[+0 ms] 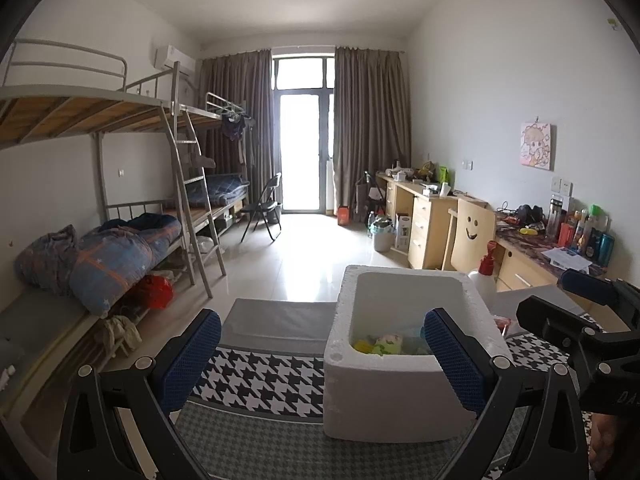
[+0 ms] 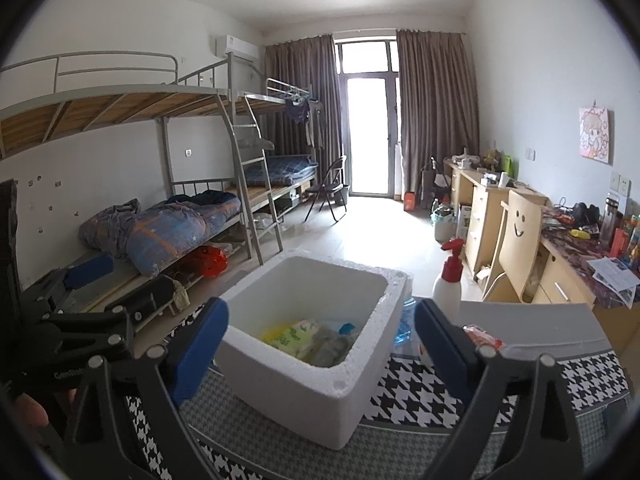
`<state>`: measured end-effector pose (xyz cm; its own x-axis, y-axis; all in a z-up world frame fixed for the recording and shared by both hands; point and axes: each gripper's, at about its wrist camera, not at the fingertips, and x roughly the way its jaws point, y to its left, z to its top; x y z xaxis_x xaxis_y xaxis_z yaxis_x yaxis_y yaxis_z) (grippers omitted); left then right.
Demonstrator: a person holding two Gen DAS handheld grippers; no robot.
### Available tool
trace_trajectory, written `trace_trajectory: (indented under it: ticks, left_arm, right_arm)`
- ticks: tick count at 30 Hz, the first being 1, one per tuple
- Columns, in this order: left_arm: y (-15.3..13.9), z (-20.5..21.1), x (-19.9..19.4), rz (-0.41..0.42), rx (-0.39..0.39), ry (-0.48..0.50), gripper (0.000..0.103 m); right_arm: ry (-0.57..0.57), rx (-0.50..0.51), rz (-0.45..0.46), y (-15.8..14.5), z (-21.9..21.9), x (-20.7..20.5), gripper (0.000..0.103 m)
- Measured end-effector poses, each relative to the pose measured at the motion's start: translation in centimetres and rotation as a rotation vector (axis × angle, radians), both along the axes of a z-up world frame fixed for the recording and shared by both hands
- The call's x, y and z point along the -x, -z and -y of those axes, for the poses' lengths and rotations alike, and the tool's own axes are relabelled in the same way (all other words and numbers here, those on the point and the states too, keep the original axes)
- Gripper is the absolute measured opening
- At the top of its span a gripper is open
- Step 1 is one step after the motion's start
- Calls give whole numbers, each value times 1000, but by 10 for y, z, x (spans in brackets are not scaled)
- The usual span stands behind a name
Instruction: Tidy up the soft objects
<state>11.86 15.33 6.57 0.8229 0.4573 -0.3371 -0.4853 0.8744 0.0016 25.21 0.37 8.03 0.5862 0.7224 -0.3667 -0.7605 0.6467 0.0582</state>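
A white foam box (image 1: pixel 400 392) (image 2: pixel 304 392) stands on the table's houndstooth cloth (image 1: pixel 264 380) (image 2: pixel 420 396). Inside lie several soft items (image 1: pixel 384 345) (image 2: pixel 308 336): yellow, green-and-white and blue pieces. My left gripper (image 1: pixel 322 356) is open just before the box, its blue pads (image 1: pixel 192 356) wide apart with nothing between them. My right gripper (image 2: pixel 322 354) is also open in front of the box, nothing pressed by its pads (image 2: pixel 440 352). Each gripper shows at the edge of the other's view: the right gripper (image 1: pixel 564 302), the left gripper (image 2: pixel 120 280).
A white spray bottle with a red top (image 1: pixel 484 276) (image 2: pixel 450 280) stands behind the box's right corner. A pink packet (image 2: pixel 482 336) and a blue plastic piece (image 2: pixel 406 322) lie beside the box. Bunk beds (image 1: pixel 120 248) line the left wall, desks and a smiley chair (image 2: pixel 516 236) the right.
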Motion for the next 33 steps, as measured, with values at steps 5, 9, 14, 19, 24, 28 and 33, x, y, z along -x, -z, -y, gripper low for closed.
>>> trace_trajectory:
  ticks: [5, 9, 14, 19, 24, 28, 33]
  left_arm:
    - [-4, 7, 15, 14, -4, 6, 102]
    - [-6, 17, 27, 31, -2, 28, 102]
    - [-6, 29, 39, 45, -15, 48, 102]
    - [-3, 38, 49, 49, -32, 62, 102]
    - [-2, 47, 61, 67, -42, 79, 102]
    - [0, 53, 72, 81, -40, 86, 102]
    - [4, 60, 80, 86, -48, 94, 102]
  right_arm:
    - [-6, -16, 11, -2, 12, 10, 96]
    - [-7, -25, 24, -1, 22, 17, 96]
    - [15, -38, 50, -2, 34, 31, 97]
    - [19, -52, 70, -1, 44, 42, 102]
    - [22, -64, 81, 1, 52, 52, 102]
    - [24, -78, 92, -1, 56, 57, 102]
    - [35, -74, 118, 5, 63, 69, 102]
